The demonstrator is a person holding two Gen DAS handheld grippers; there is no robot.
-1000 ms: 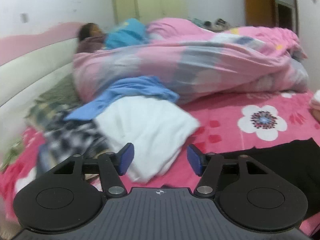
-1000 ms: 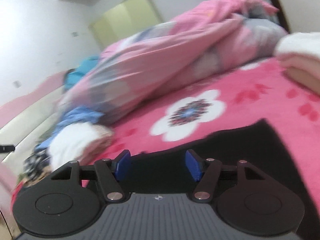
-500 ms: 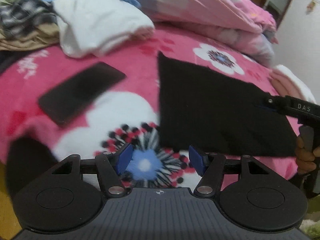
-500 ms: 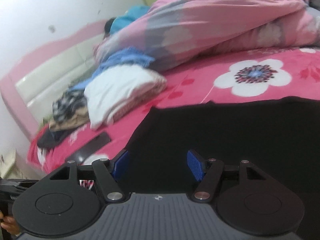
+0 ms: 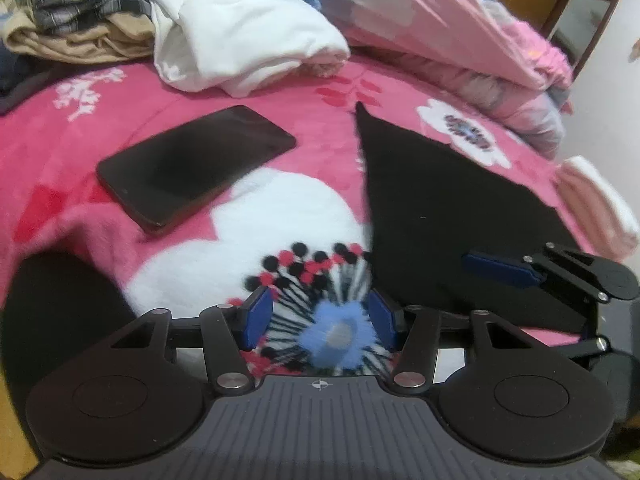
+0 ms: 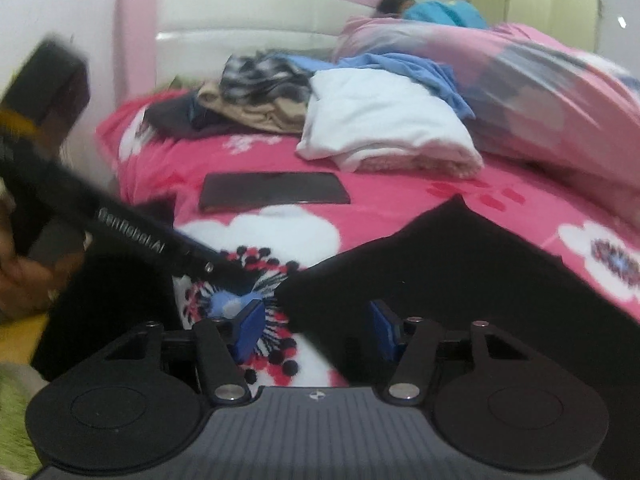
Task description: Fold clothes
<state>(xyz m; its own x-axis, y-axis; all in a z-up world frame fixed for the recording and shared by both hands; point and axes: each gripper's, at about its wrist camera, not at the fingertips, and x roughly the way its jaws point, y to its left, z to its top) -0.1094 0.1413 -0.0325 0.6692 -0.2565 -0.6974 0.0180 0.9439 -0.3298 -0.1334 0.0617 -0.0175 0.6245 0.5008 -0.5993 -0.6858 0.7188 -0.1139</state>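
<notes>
A black garment (image 5: 440, 208) lies flat on the pink floral bedspread (image 5: 100, 120). My left gripper (image 5: 320, 318) hovers low over the blue flower print at the garment's near left edge. Its jaws are closing, with bedspread between them and the black edge by the right finger. My right gripper (image 6: 316, 326) is just beside it, jaws closing, with the garment's (image 6: 460, 272) near corner between the pads but not pinched. One blue pad (image 5: 500, 270) of the right gripper shows over the black cloth in the left wrist view.
A black phone (image 5: 196, 164) lies on the bedspread left of the garment. Behind it sit a white garment (image 5: 240, 32), a heap of plaid and tan clothes (image 5: 80, 20) and a bunched pink quilt (image 5: 440, 28). Folded pink cloth (image 5: 596, 200) lies far right. A person (image 6: 436, 8) lies by the headboard.
Both grippers came down toward the bed's near edge. The right one swung left across the black garment to its near corner. Both pairs of jaws have narrowed a little.
</notes>
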